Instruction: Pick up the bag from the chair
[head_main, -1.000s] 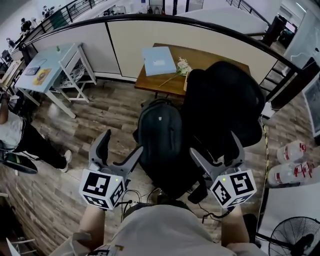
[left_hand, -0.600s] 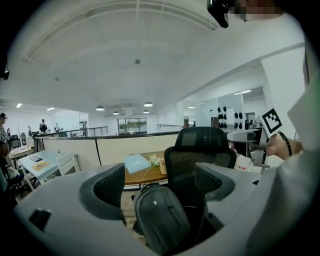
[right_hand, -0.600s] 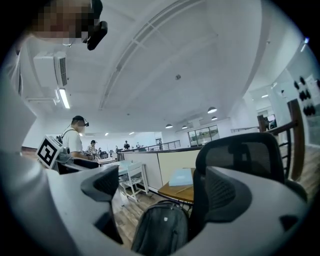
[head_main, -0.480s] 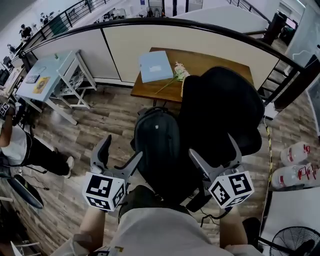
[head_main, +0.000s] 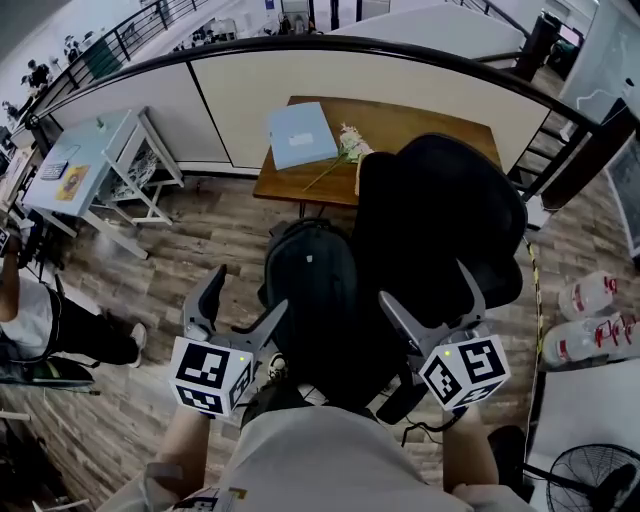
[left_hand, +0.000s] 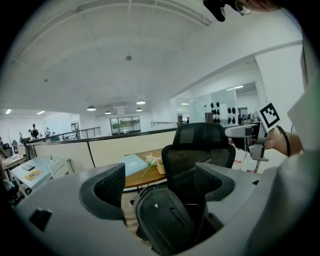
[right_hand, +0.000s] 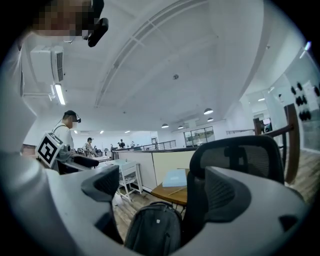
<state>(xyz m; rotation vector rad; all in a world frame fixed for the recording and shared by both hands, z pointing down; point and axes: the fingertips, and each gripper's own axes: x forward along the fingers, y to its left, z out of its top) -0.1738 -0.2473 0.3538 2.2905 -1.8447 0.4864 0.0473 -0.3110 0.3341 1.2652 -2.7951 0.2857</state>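
Note:
A dark grey backpack rests upright on the seat of a black mesh office chair, leaning against its left side. It also shows low in the left gripper view as the backpack and in the right gripper view as the backpack. My left gripper hangs open just left of the bag, nothing between its jaws. My right gripper is open over the chair's seat, to the right of the bag. Neither touches the bag.
A brown wooden table behind the chair carries a light blue folder and a flower sprig. A curved railing with white panels runs behind. Water jugs and a fan stand at right. A person stands at left.
The view has crept forward slightly toward the chair; both grippers stay open at about the same spots. The person at left shifted.

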